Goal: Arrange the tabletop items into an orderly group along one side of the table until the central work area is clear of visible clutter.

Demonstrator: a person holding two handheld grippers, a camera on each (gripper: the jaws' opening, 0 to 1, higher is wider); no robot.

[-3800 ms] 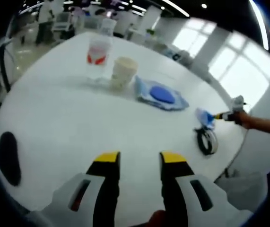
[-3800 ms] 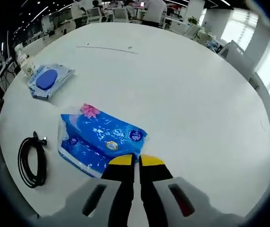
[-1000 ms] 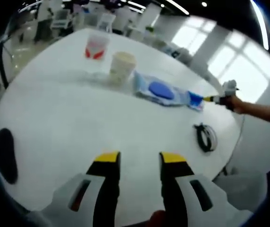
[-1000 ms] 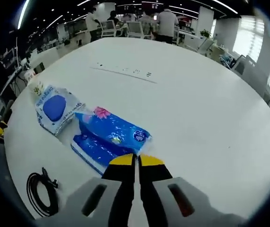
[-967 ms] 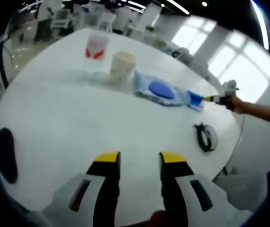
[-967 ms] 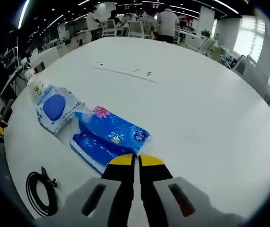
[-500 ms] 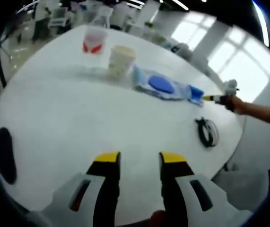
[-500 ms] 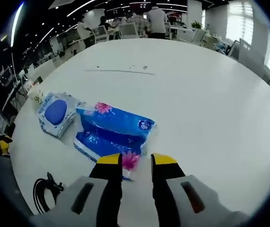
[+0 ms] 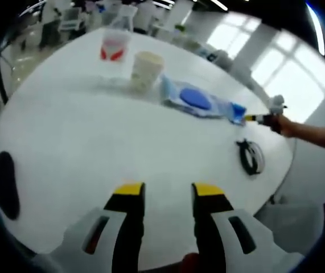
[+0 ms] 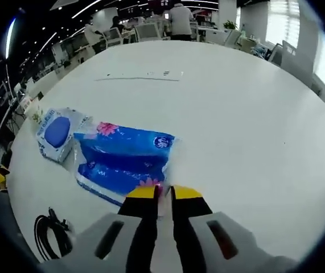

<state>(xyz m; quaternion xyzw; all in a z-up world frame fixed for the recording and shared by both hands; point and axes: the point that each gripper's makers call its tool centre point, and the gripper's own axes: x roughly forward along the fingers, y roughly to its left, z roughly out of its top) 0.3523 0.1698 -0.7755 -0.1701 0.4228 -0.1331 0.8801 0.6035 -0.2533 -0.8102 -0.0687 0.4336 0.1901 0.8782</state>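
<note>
While its yellow-tipped jaws stand parted over bare tabletop at the bottom centre of the left gripper view, the left gripper (image 9: 164,190) holds and touches nothing. At the lower left of that view a flat black oval object (image 9: 1,185) lies on the round white table (image 9: 77,142). Farther off, toward the right, a coiled black cable (image 9: 249,157) lies near the table's edge. Beyond it a row runs along the upper part of the frame: a blue wet-wipes pack with a darker blue oval lid (image 9: 192,99), a cream paper cup (image 9: 146,70) just beside it, and a clear plastic cup with red markings (image 9: 113,53). At the right end of the row the right gripper (image 9: 258,118) shows, held by a person's hand (image 9: 290,125).

At the bottom centre of the right gripper view, that gripper (image 10: 164,193) is nearly closed, pinching the near plastic edge of a blue tissue pack printed with pink flowers (image 10: 125,158). The cable (image 10: 51,234) lies at the lower left. Farther left, the wipes pack (image 10: 56,133) lies just beside the tissue pack.
</note>
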